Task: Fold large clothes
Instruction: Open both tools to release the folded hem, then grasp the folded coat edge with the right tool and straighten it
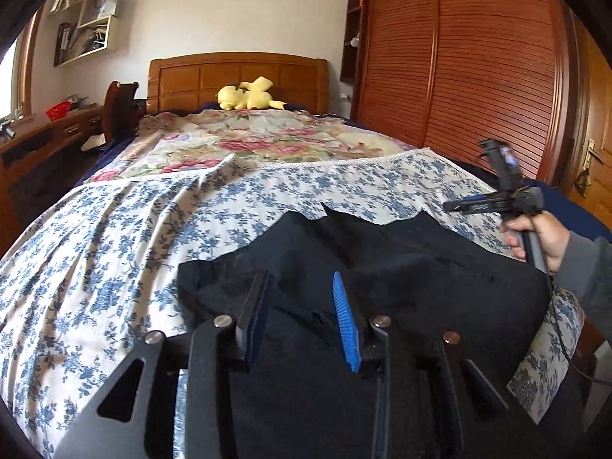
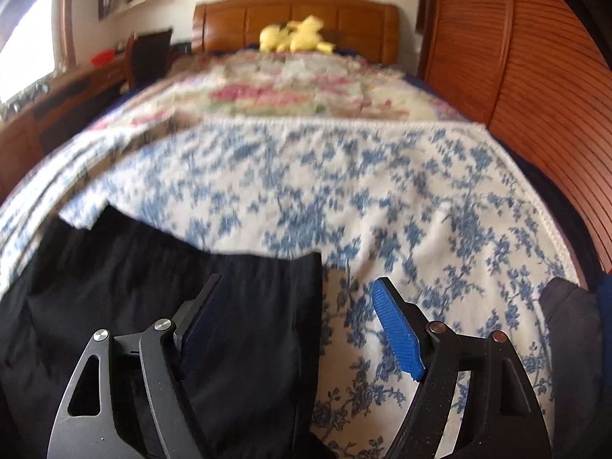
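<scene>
**Black garment laid on the bed, both tongs free of it**

Nearest to me, my left tongs [image 1: 302, 313] stand partly spread over the black garment [image 1: 401, 267]; the pads sit apart with dark cloth showing between and below them, and I see nothing pinched. My right tongs [image 2: 302, 321] are spread wide, one finger over the garment's right edge and the blue pad [image 2: 397, 332] over bare floral bedspread [image 2: 382, 191]. Nothing is gripped there either.

The garment lies flat on the bedspread directly under and ahead of both tongs, its far edge jagged in two or three points just beyond my left fingertips. In the left view, my right hand [image 1: 539, 237] holds its tool off to the right of the cloth, at the garment's far right corner.

My judgement: the piece looks already doubled into a compact block, since its outline is short and roughly squared and layered edges show near my left pads. So at least one fold seems done. What is left is likely a further fold to shrink it and some smoothing of the uneven far edge. Well beyond, a yellow plush toy [image 1: 248, 95] sits by the headboard [image 1: 237, 72].
</scene>
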The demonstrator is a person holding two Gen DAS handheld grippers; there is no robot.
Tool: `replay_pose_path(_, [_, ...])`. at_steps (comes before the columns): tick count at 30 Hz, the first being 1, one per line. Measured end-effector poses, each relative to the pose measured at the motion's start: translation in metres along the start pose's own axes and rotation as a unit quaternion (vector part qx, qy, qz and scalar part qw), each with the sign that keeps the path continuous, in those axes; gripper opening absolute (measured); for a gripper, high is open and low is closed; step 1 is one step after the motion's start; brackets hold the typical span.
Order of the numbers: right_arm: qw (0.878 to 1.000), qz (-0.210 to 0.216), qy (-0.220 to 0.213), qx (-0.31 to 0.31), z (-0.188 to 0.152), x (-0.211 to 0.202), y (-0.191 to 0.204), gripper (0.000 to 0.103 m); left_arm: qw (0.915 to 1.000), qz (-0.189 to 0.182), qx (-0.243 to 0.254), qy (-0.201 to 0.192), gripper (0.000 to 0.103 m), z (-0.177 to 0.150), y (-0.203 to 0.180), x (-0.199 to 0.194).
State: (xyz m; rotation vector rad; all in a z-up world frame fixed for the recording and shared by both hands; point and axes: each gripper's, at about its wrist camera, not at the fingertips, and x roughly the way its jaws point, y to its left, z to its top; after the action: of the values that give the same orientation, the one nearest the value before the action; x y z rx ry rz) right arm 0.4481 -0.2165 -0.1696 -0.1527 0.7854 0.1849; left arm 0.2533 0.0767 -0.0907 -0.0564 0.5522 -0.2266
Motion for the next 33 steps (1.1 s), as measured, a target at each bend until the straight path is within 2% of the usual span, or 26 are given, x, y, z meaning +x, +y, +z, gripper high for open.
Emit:
replay_pose_path(5, [0.997,0.004,0.077,0.008,-0.010,0.051,-0.008,0.074,0.9999,-0.013,0.006,0.009,0.033,-0.004,-0.008,0.002])
replay_pose_path(6, [0.995,0.007,0.096,0.007,-0.013,0.062,-0.008,0.068,0.9998,-0.015,0.008,0.011,0.033,-0.005,-0.010,0.003])
replay_pose_path(8, [0.994,0.004,0.113,0.002,-0.017,0.073,-0.007,0.062,0.9997,-0.018,0.010,0.013,0.033,-0.007,-0.012,0.004])
replay_pose_path(9, [0.992,0.017,0.124,0.000,-0.018,0.078,-0.006,0.048,0.9996,-0.020,0.012,0.014,0.033,-0.007,-0.014,0.005])
replay_pose_path(10, [0.991,0.032,0.126,-0.001,-0.019,0.080,-0.004,0.028,0.9996,-0.021,0.013,0.016,0.033,-0.007,-0.015,0.006])
replay_pose_path(12, [0.991,0.045,0.124,-0.018,-0.018,0.078,0.002,0.008,0.9994,-0.026,0.014,0.018,0.034,-0.008,-0.017,0.009])
replay_pose_path(15, [0.991,0.040,0.122,-0.037,-0.018,0.074,0.008,0.004,0.9992,-0.030,0.015,0.022,0.034,-0.009,-0.020,0.011])
replay_pose_path(18, [0.995,0.025,0.085,-0.034,-0.012,0.062,0.007,0.002,0.9994,-0.026,0.015,0.020,0.034,-0.009,-0.020,0.012])
replay_pose_path(19, [0.998,0.003,0.062,-0.028,-0.009,0.054,0.004,0.002,0.9993,-0.026,0.014,0.021,0.034,-0.009,-0.019,0.013])
replay_pose_path(21, [0.998,-0.041,0.042,-0.012,-0.004,0.049,-0.001,0.002,0.9993,-0.028,0.011,0.024,0.034,-0.010,-0.018,0.013])
replay_pose_path(24, [0.996,-0.070,0.059,-0.020,-0.003,0.053,0.002,0.003,0.9992,-0.028,0.010,0.025,0.034,-0.011,-0.019,0.012])
replay_pose_path(27, [0.995,-0.078,0.054,-0.025,-0.001,0.043,0.005,0.012,0.9993,-0.028,0.011,0.024,0.034,-0.011,-0.020,0.010])
replay_pose_path(29, [0.996,-0.080,0.043,-0.026,0.001,0.030,0.007,0.021,0.9993,-0.029,0.010,0.023,0.034,-0.012,-0.021,0.008])
replay_pose_path(31, [0.997,-0.072,0.031,-0.028,0.000,0.010,0.012,0.044,0.9993,-0.029,0.011,0.022,0.034,-0.012,-0.023,0.007])
replay_pose_path(33, [0.998,-0.053,0.021,-0.038,-0.004,-0.009,0.019,0.046,0.9992,-0.030,0.013,0.021,0.034,-0.014,-0.026,0.004])
